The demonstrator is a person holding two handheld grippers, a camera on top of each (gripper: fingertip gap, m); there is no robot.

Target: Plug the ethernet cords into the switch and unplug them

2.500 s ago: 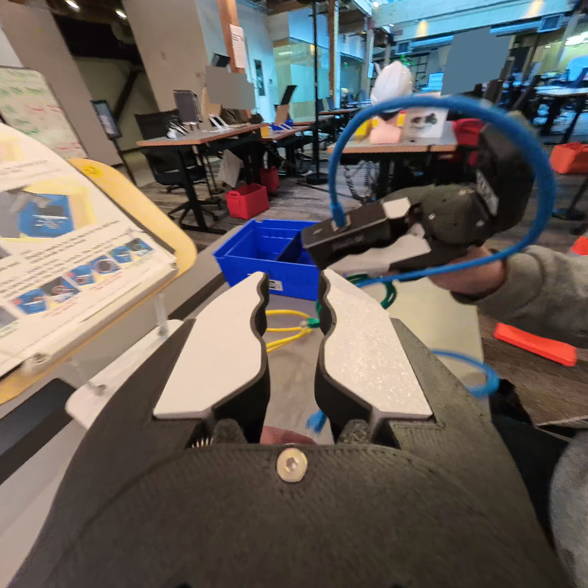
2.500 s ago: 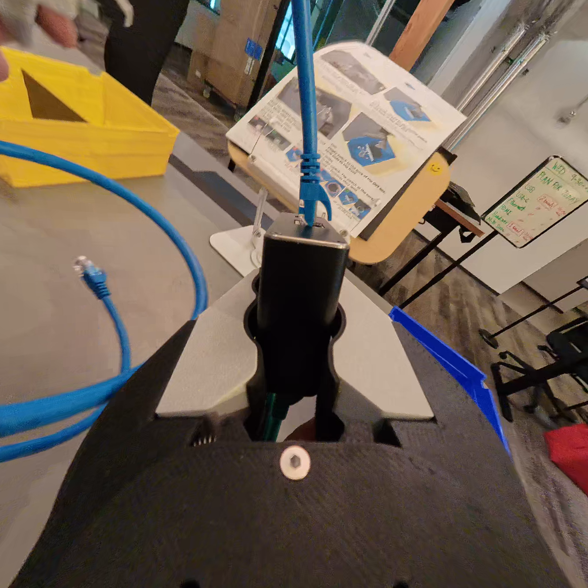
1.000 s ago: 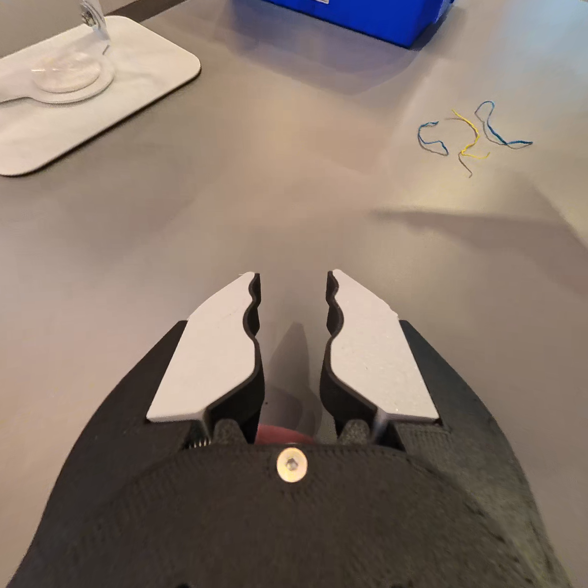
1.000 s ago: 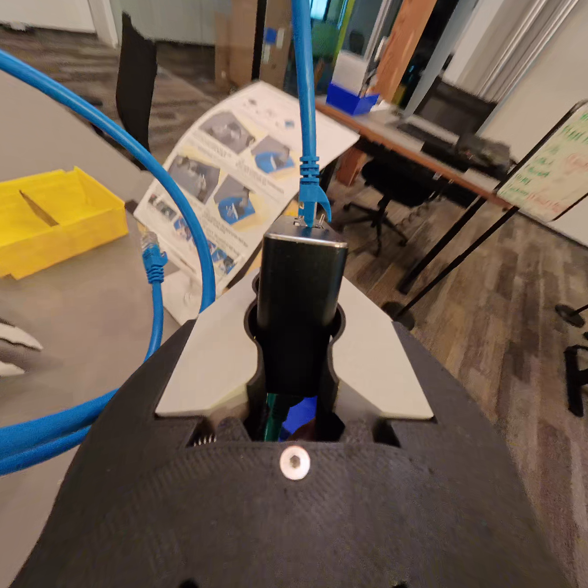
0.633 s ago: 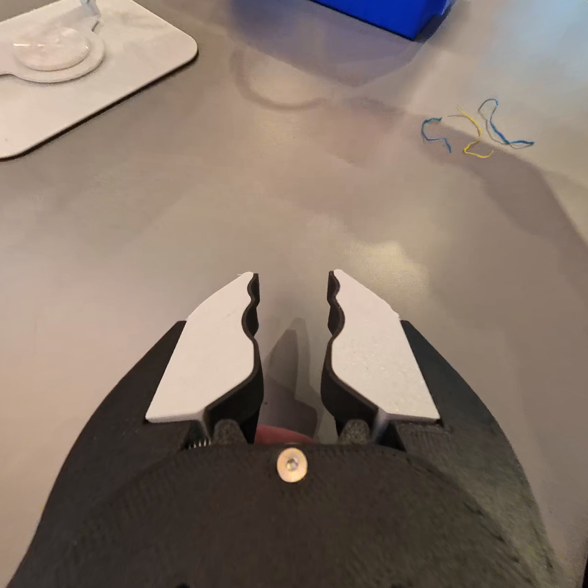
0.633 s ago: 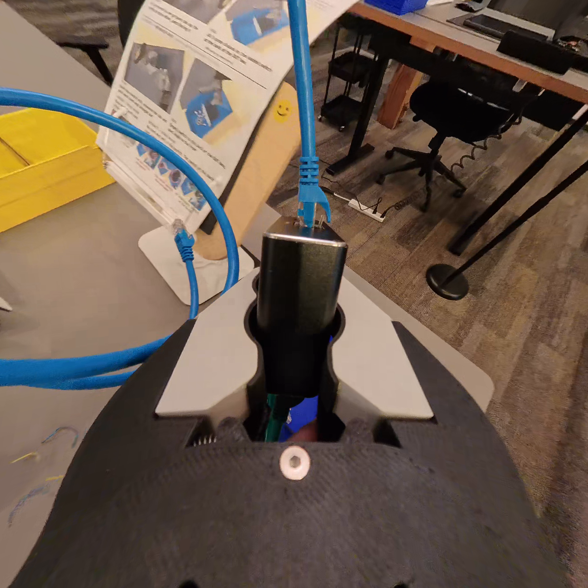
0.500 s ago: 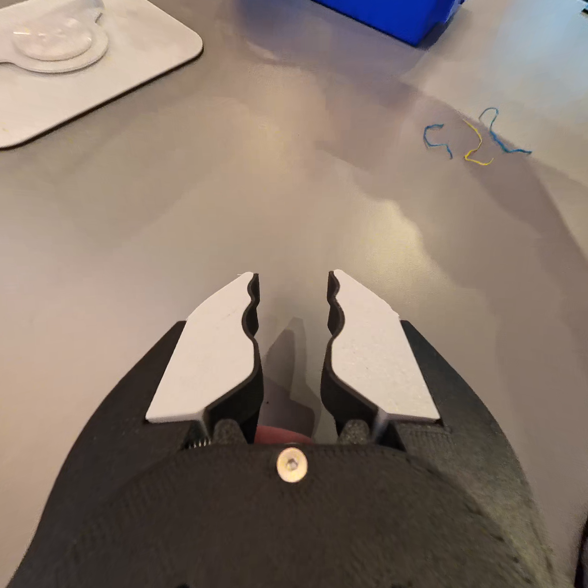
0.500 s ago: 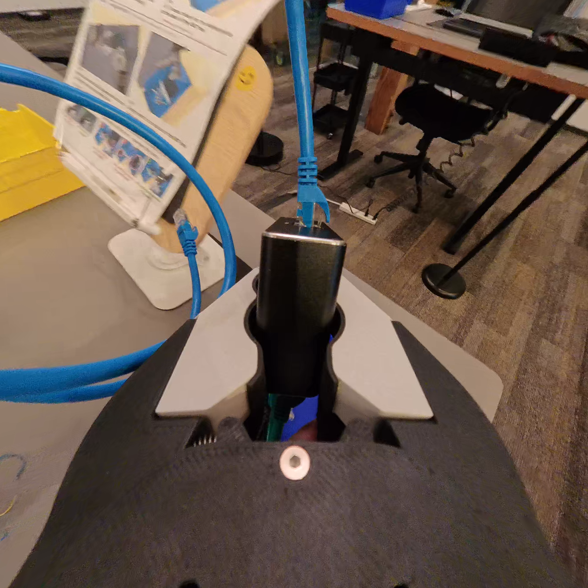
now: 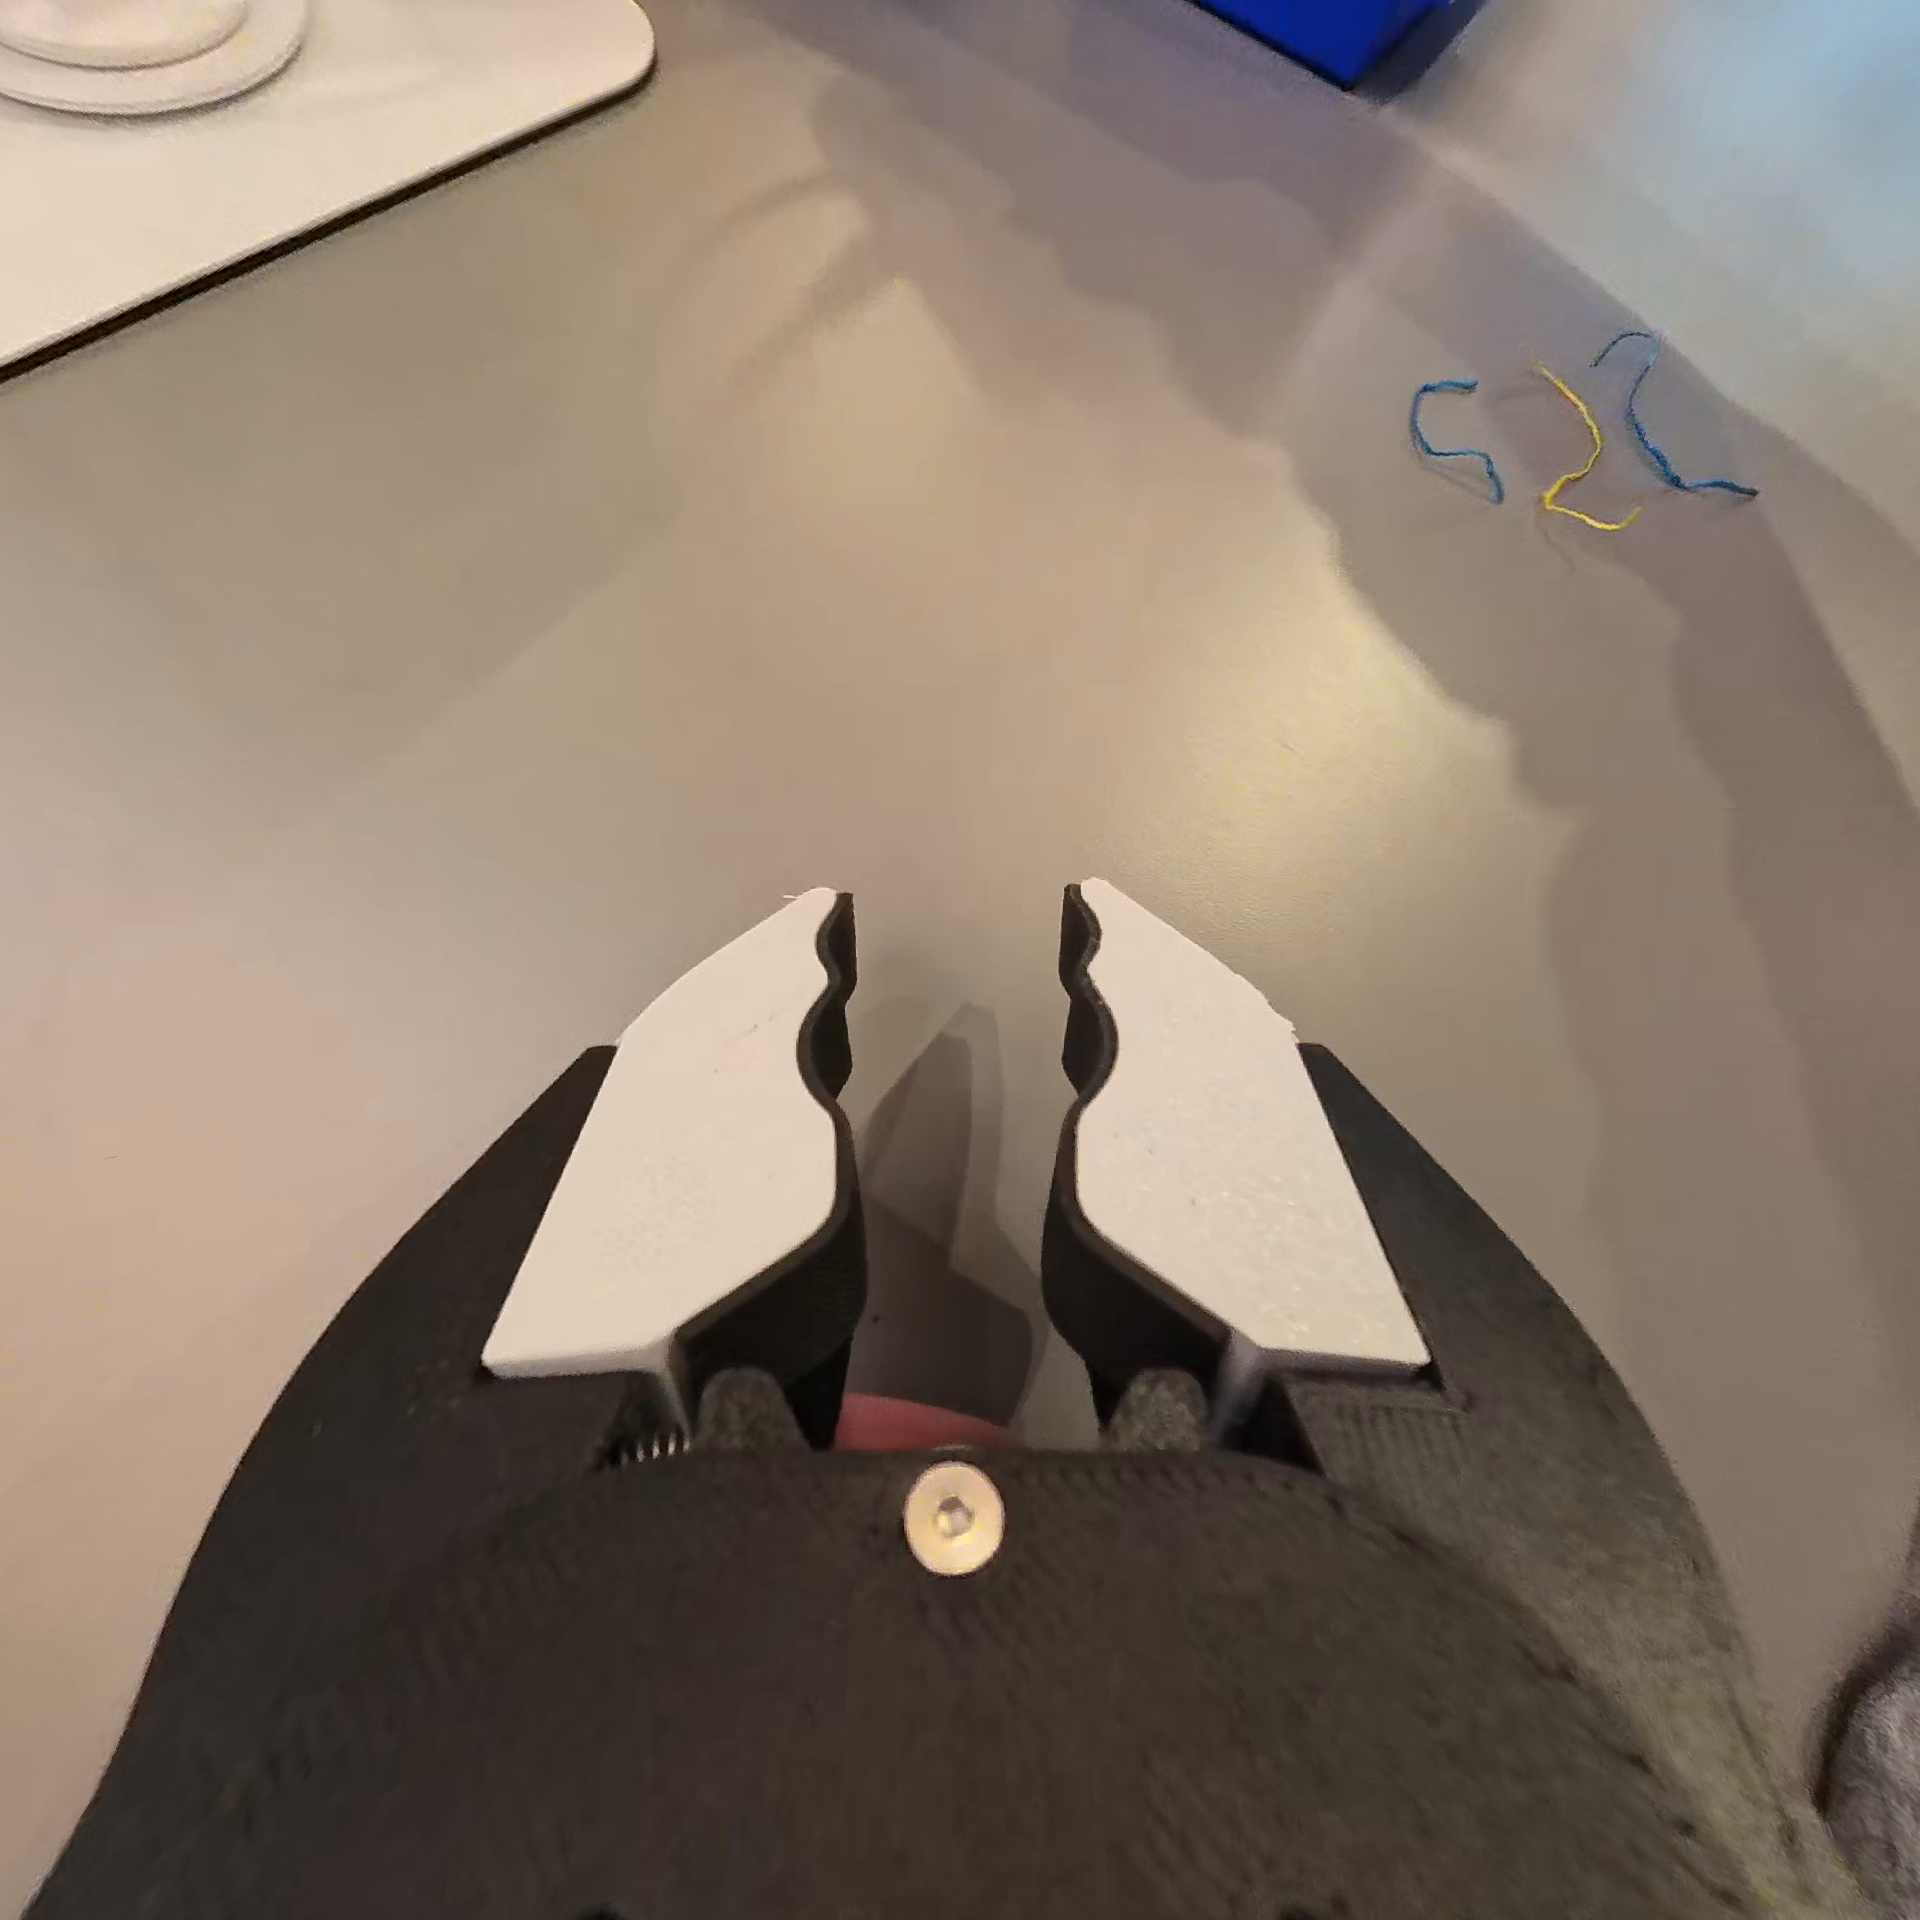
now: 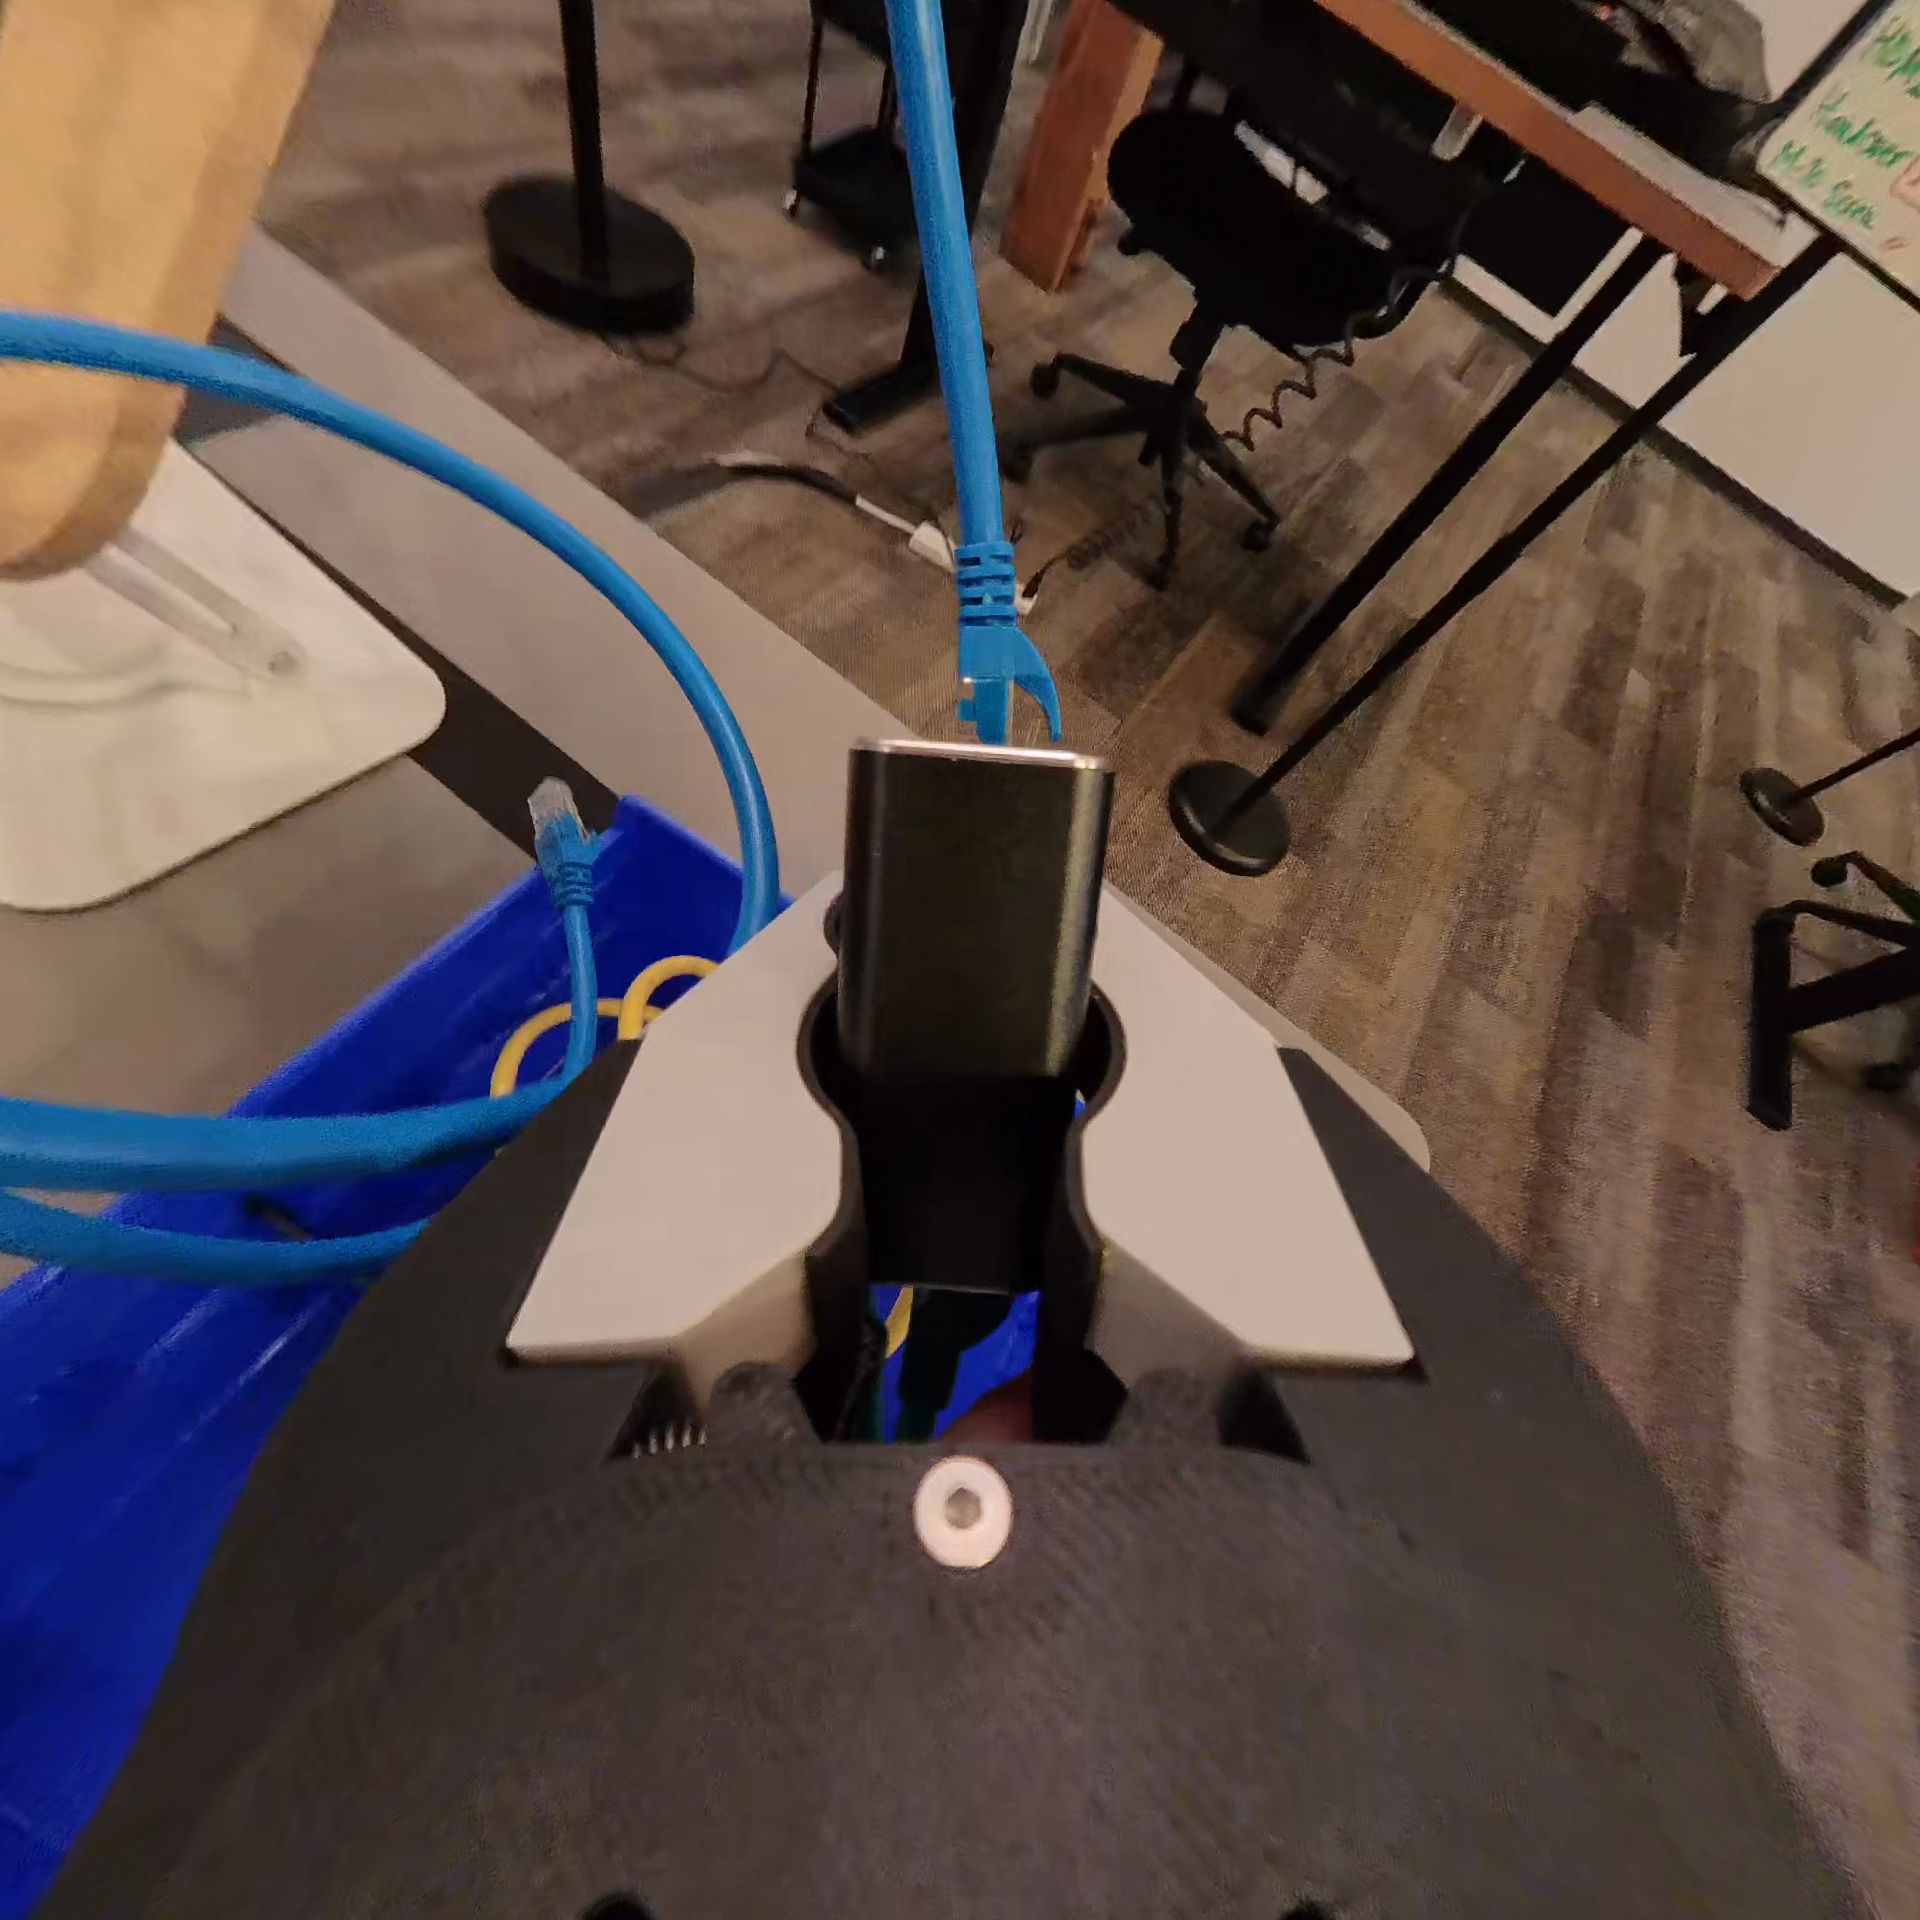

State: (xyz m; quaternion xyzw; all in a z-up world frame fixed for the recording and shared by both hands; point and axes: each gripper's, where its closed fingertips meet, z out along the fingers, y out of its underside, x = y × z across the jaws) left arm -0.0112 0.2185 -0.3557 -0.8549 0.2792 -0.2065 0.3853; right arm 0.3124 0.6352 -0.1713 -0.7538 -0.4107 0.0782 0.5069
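My right gripper [image 10: 971, 914] is shut on a black switch [image 10: 971, 904] and holds it in the air above a blue bin [image 10: 343, 1049]. A blue ethernet cord [image 10: 951, 343] is plugged into the switch's far end by its blue plug [image 10: 992, 665]. The cord loops round to the left, and its free plug [image 10: 561, 831] hangs over the bin. A green cable shows under the switch between the fingers. My left gripper [image 9: 958, 914] is open and empty, pointing down at the bare grey table [image 9: 520, 623].
Yellow cord [image 10: 582, 1023] lies in the blue bin. A white stand base [image 10: 197, 717] [image 9: 260, 156] sits on the table with a tan board [image 10: 114, 208] on it. Thin blue and yellow thread scraps [image 9: 1569, 447] lie right of my left gripper. A bin corner [image 9: 1340, 31] shows far. Office chairs [image 10: 1236, 312] and desks stand beyond the table edge. Spacing between my two grippers at the tips: around 55 cm.
My right gripper has swung right and down with the switch, so the blue bin is now below it and the board has gone out to the left. My left gripper has barely moved.
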